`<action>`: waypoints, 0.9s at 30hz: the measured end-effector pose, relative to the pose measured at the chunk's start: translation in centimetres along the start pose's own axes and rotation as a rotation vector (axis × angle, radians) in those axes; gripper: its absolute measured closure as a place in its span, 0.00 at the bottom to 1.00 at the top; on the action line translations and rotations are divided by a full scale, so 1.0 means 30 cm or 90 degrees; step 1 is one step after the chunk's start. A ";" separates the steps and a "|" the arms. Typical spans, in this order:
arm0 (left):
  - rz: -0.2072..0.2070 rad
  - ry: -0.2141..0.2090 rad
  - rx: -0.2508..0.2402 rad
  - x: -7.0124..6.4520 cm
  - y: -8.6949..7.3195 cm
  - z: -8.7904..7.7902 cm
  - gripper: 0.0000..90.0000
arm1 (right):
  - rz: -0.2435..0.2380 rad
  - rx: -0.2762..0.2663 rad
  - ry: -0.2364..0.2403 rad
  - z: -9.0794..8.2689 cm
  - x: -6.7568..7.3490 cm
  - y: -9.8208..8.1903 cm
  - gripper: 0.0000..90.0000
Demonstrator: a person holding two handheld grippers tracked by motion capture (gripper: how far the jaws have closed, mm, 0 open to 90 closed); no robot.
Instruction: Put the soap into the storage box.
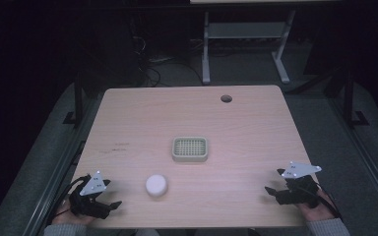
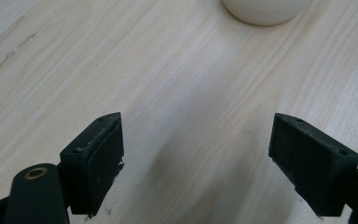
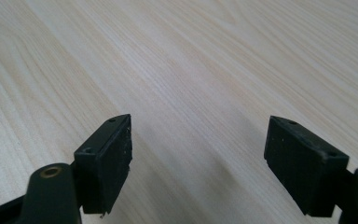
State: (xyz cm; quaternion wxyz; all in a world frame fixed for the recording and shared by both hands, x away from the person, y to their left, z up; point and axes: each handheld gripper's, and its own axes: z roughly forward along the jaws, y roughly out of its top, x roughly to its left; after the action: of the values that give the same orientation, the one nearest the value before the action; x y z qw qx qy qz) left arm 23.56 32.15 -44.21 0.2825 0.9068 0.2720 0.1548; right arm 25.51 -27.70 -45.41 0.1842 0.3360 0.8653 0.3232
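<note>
Desk point(image 1: 256, 128): pale wood, fine straight grain, few faint dark scuffs at left. Basket point(image 1: 190, 149): cream, grid-patterned bottom. Round lid point(image 1: 156, 185): white. Both grippers' jaws black, matte; grey plates with white dots on top.

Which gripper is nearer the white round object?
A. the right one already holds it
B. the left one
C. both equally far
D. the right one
B: in the high view the white round object sits just beyond the left gripper, well away from the right gripper; its edge also shows ahead of the left gripper's open jaws.
</note>
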 end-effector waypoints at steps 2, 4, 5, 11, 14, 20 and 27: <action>-0.003 -0.004 -0.003 0.000 0.003 0.001 0.20 | 0.001 -0.002 0.000 -0.002 -0.002 -0.001 0.25; -0.006 -0.011 -0.008 0.001 0.005 0.000 0.20 | 0.001 -0.002 0.001 -0.003 -0.002 -0.002 0.25; -0.005 -0.014 -0.014 -0.002 0.006 0.001 0.20 | 0.003 -0.001 0.001 -0.004 -0.001 -0.003 0.25; 0.019 -0.016 -0.011 -0.016 0.025 0.001 0.20 | 0.003 -0.007 -0.004 -0.013 -0.004 -0.002 0.25; 0.018 -0.038 -0.010 -0.018 0.051 0.007 0.20 | 0.007 -0.004 -0.005 -0.012 -0.001 -0.004 0.25; 0.058 -0.043 0.012 -0.025 0.112 0.014 0.20 | 0.017 -0.011 -0.007 -0.019 -0.002 -0.008 0.25; 0.090 -0.048 0.041 -0.026 0.169 0.025 0.20 | 0.020 -0.008 -0.007 -0.018 -0.005 -0.011 0.25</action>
State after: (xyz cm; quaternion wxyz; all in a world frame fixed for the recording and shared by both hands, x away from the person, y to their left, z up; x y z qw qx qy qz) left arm 25.32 27.88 -41.89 0.2517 0.9375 0.2011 0.1313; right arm 25.16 -28.24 -45.24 0.1858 0.3502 0.8568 0.3299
